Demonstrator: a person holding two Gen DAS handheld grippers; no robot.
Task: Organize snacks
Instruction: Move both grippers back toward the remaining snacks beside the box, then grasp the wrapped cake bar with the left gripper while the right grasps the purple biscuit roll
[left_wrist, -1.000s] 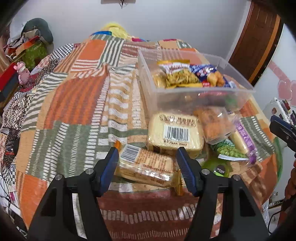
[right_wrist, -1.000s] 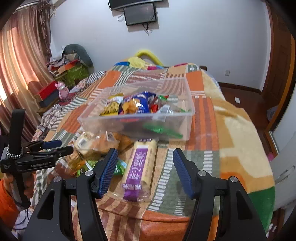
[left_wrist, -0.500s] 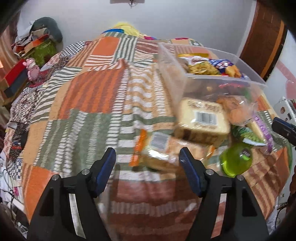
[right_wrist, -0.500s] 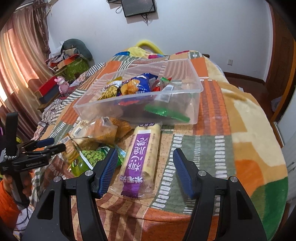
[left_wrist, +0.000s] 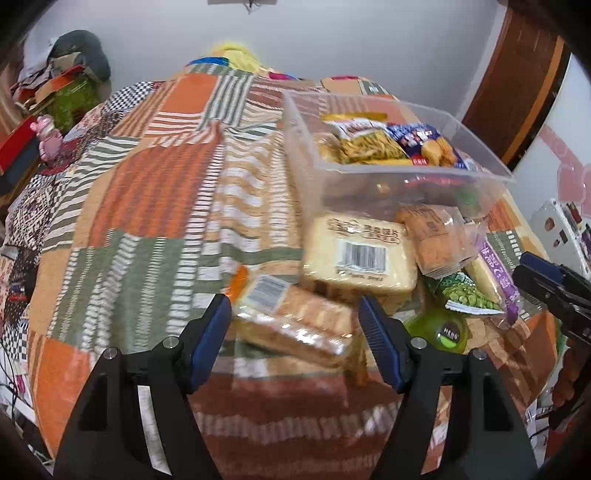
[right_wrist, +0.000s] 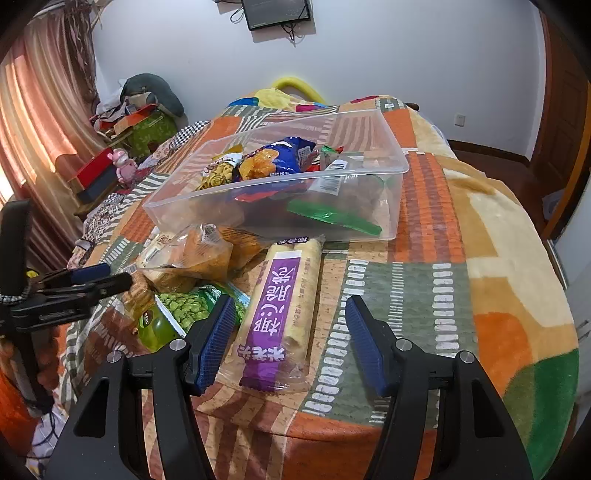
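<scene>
A clear plastic bin holding several snack bags stands on the bed. In front of it lies a pile of loose snacks. My left gripper is open, its jaws either side of a clear cracker pack, not closed on it. A yellow bread pack lies just behind. My right gripper is open, its jaws either side of a long purple-labelled roll pack. A green pea bag and a green bottle lie left of it.
A patchwork blanket covers the bed. An orange snack bag lies by the bin's front wall. The bed edge drops off close to both grippers. Clutter and a pink toy sit at the far left by the curtain.
My left gripper swung left, then came back and closer to the cracker pack. My right gripper moved forward and lower over the purple roll pack. Both stayed open.
</scene>
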